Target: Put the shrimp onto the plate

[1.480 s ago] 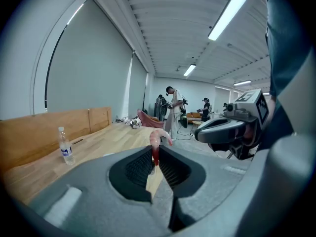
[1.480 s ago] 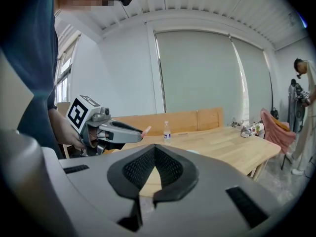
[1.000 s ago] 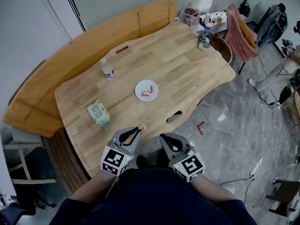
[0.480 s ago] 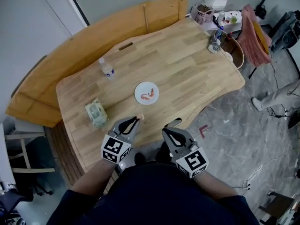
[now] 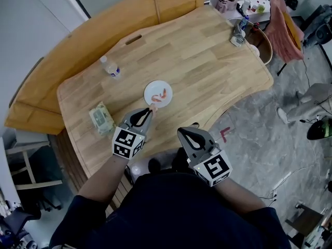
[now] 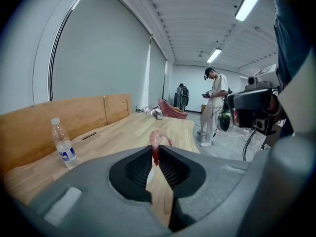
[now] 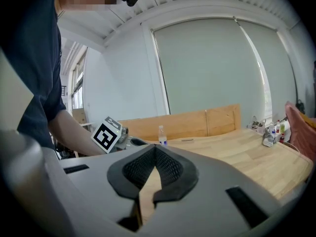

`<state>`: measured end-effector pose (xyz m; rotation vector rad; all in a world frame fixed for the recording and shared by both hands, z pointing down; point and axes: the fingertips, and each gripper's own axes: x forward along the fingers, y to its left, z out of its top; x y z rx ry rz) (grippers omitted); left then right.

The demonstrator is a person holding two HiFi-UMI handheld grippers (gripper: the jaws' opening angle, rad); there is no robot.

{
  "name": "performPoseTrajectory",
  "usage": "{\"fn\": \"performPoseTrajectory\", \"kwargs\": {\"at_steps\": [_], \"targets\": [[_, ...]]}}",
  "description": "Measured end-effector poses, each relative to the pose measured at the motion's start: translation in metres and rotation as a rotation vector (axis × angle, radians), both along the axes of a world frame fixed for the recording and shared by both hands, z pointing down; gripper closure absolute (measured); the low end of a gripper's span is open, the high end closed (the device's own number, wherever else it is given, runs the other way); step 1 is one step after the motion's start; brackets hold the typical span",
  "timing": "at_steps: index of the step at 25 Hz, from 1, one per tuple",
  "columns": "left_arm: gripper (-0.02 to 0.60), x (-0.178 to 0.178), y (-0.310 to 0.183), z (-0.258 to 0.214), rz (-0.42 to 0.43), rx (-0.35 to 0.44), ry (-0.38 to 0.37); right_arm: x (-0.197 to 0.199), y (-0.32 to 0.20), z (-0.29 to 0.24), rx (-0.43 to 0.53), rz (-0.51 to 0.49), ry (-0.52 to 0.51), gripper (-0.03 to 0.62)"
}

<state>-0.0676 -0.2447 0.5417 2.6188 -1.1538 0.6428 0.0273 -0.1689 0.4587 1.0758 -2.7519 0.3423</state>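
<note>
Near the left edge of the wooden table point(image 5: 207, 56) lies a soft pack of tissues point(image 5: 100, 118), and beyond it, toward the far left corner, stands a small water bottle point(image 5: 110, 67). The left gripper point(image 5: 147, 113) reaches in from the near edge with its jaws clenched on the tail of a pink shrimp point(image 6: 156, 139), whose curled body sticks up past the tips. In the head view that shrimp sits right at the near rim of the white plate point(image 5: 150, 87), which rests about midway along the table, closer to the near edge than the far one. Whether the shrimp is over the plate or just short of it I cannot tell. The plate already carries orange-pink pieces point(image 5: 162, 94) that look like shrimp, one or perhaps two. To the right, the right gripper point(image 5: 185, 132) hangs at the near edge, well apart from the plate, its jaws pressed together with nothing between them. Cluttered small things crowd the far right corner. By my reading the task is well along: part of the catch is on the plate and this shrimp is lifted and brought up to it. What is left seems to be carrying it over the rim, lowering it and letting go
</note>
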Motion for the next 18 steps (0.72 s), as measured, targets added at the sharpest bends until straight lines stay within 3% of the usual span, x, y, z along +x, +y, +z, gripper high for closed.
{"fn": "performPoseTrajectory", "kwargs": {"at_steps": [18], "targets": [[0.534, 0.000, -0.084, 0.087, 0.009, -0.117, -0.137, -0.002, -0.042, 0.016, -0.015, -0.025, -0.015, 0.585]]}}
